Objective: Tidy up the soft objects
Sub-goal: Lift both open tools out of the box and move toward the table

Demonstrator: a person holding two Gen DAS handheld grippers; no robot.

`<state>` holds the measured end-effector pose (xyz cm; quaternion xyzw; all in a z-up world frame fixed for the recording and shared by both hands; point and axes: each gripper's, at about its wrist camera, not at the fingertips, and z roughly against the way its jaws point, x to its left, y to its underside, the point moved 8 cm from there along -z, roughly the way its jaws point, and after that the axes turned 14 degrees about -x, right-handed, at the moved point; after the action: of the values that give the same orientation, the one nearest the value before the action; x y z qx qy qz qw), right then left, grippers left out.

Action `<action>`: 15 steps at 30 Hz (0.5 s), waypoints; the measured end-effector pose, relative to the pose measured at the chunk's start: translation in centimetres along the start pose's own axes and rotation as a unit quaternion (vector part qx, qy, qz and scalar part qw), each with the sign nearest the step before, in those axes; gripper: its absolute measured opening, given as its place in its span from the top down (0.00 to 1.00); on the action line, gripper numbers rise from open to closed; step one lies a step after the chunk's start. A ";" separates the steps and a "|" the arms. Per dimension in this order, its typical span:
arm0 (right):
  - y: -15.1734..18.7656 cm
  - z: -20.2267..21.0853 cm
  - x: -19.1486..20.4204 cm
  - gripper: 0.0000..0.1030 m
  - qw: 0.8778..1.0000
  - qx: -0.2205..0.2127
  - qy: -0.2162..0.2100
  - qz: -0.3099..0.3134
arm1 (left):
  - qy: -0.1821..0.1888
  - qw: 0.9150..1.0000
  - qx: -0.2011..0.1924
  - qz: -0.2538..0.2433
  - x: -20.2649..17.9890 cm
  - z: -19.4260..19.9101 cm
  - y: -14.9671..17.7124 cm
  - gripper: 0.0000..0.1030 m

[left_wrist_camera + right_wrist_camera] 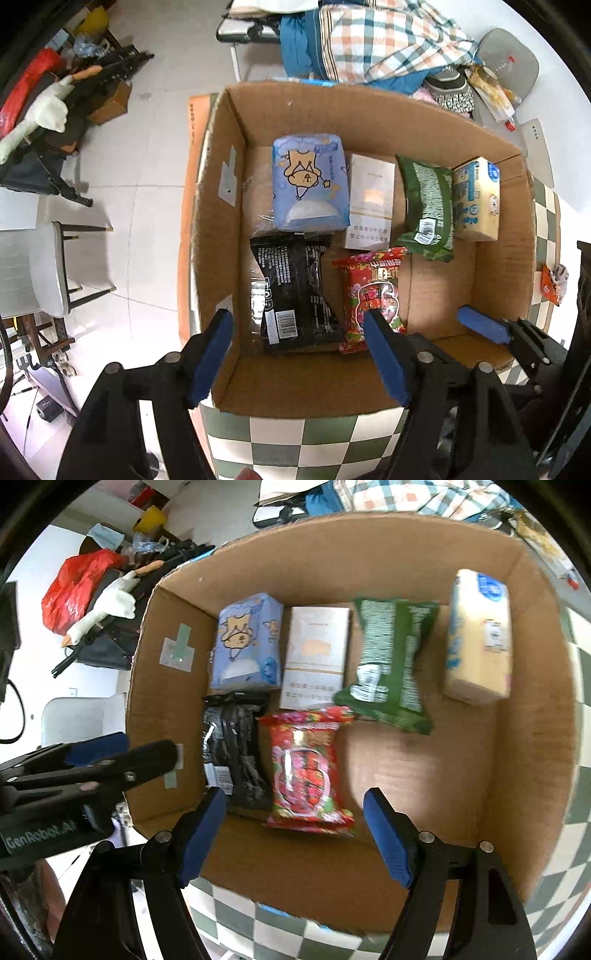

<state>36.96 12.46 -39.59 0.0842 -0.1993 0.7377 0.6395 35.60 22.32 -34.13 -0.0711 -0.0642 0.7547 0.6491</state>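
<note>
An open cardboard box (369,107) (332,535) holds several packs: a blue cartoon tissue pack (310,181) (245,642), a white flat box (371,201) (316,657), a green pack (430,206) (391,668), a yellow pack (476,199) (478,638), a black pack (295,295) (234,749) and a red flowered pack (373,295) (308,771). My left gripper (299,354) is open and empty above the box's near left side. My right gripper (295,834) is open and empty above the near edge; its finger (484,325) shows in the left wrist view.
The box stands on a green and white checked cloth (295,439) (580,812). Behind it lie a plaid blanket (388,40) and a grey cushion (509,59). To the left are a white chair (44,273), a toy goose (107,605) and a red bag (74,587).
</note>
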 end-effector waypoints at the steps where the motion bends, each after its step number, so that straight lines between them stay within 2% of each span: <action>1: 0.0 0.5 -0.1 0.23 1.000 -0.003 0.005 0.001 | -0.006 1.000 -0.010 -0.001 0.0 0.6 0.3 0.14; 2: 0.2 1.2 -0.4 0.21 1.000 -0.006 0.011 0.003 | -0.009 1.000 -0.016 -0.001 -0.3 1.0 0.3 0.08; 4: 0.2 2.4 -1.0 0.16 1.000 -0.017 0.023 0.006 | -0.022 0.999 -0.029 0.000 -0.2 1.8 0.8 0.08; 11: 1.0 7.2 -2.9 0.15 0.995 -0.059 0.074 0.028 | -0.028 0.996 -0.082 0.021 -1.3 4.7 2.9 0.06; 12: 1.3 7.8 -2.9 0.13 0.995 -0.062 0.077 0.031 | -0.029 0.995 -0.091 0.021 -1.7 5.4 3.3 0.06; 14: 1.6 9.0 -3.1 0.03 0.993 -0.072 0.082 0.036 | -0.032 0.994 -0.104 0.021 -2.1 6.3 3.7 0.06; 15: 1.8 9.8 -3.2 0.01 0.992 -0.079 0.086 0.040 | -0.034 0.993 -0.112 0.020 -2.3 6.9 4.0 0.06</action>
<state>34.47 5.41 -32.27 -0.0380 -0.2046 0.7493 0.6286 30.76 19.41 -28.07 -0.1186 -0.1693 0.7577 0.6190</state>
